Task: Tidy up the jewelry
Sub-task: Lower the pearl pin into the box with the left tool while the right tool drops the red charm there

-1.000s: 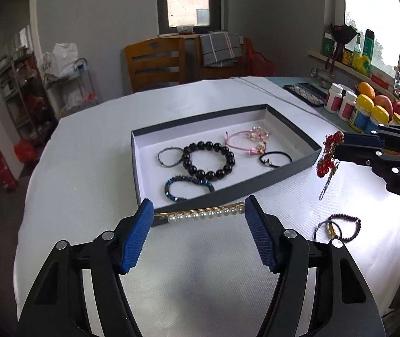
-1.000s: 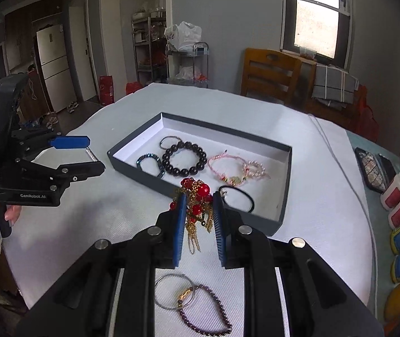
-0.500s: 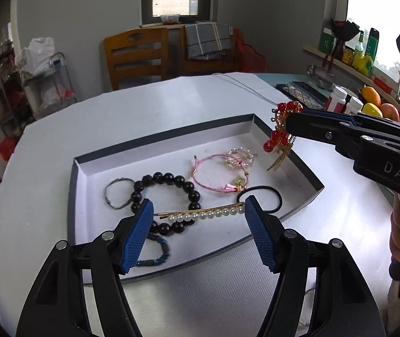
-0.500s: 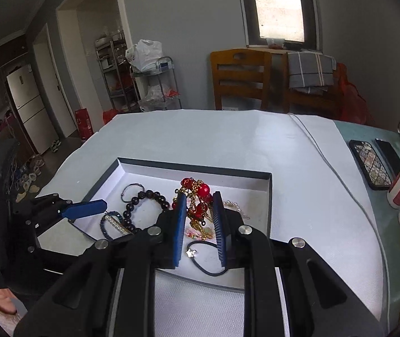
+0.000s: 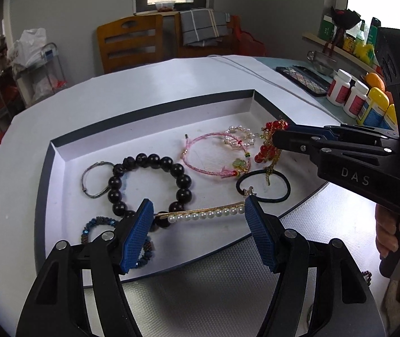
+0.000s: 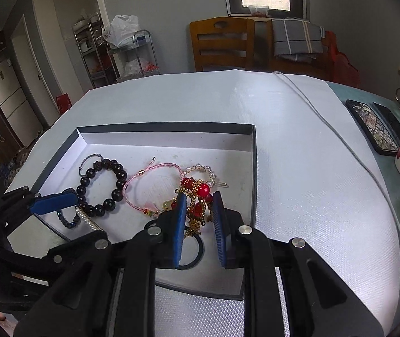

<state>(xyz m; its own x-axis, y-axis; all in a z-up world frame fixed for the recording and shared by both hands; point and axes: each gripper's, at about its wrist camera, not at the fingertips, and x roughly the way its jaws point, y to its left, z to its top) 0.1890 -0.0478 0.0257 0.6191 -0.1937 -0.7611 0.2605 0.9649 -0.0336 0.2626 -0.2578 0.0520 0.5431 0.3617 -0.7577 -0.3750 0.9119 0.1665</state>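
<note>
— left gripper (image 5: 198,213)?
— clamped end to end on the pearl hair clip (image 5: 204,214), low centre of frame, over the grey tray (image 5: 149,106).
— right gripper (image 6: 198,216)?
— closed on the red bead ornament (image 6: 197,193), above the tray's right side, beside the pink cord bracelet (image 6: 152,185).

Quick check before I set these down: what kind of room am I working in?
Most likely a home dining room. Wooden chairs stand at the far side of the cloth-covered table, a fridge shows through the doorway on the left, and medicine bottles and fruit sit by the window.
</note>
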